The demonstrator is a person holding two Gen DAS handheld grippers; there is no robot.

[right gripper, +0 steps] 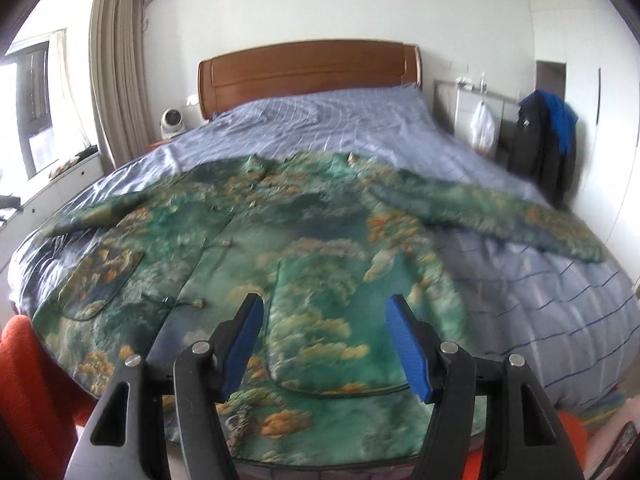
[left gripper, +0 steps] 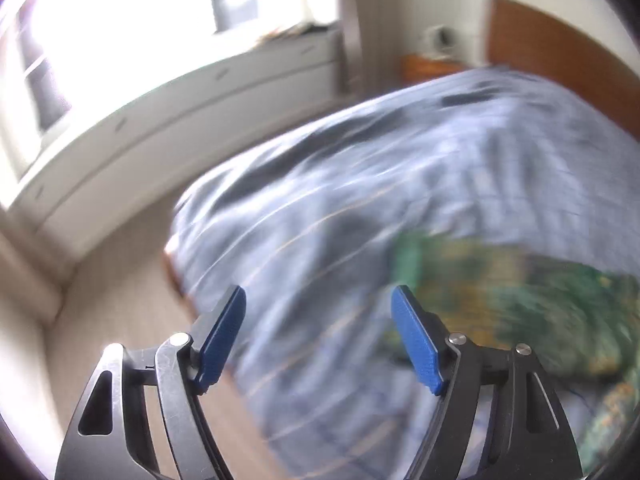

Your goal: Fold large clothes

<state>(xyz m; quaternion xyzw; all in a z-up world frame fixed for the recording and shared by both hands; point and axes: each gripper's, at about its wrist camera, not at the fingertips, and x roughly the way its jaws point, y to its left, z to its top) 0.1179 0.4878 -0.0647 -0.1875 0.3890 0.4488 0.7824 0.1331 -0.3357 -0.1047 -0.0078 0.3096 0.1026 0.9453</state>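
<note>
Clearly, the green jacket (right gripper: pixel 304 248) is spread flat on the bed (right gripper: pixel 520 280), nothing grasped: each hand-held gripper, left (left gripper: pixel 318 336) and right (right gripper: pixel 324 344), is held wide. If slippery fabric is pinched in one layer only, a crooked fold is risked.

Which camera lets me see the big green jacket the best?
The right wrist view. There the green jacket lies spread flat on the bed, with both sleeves and both pockets showing. The left wrist view is blurry and catches only a green-and-yellow patch of it at the right edge.
</note>
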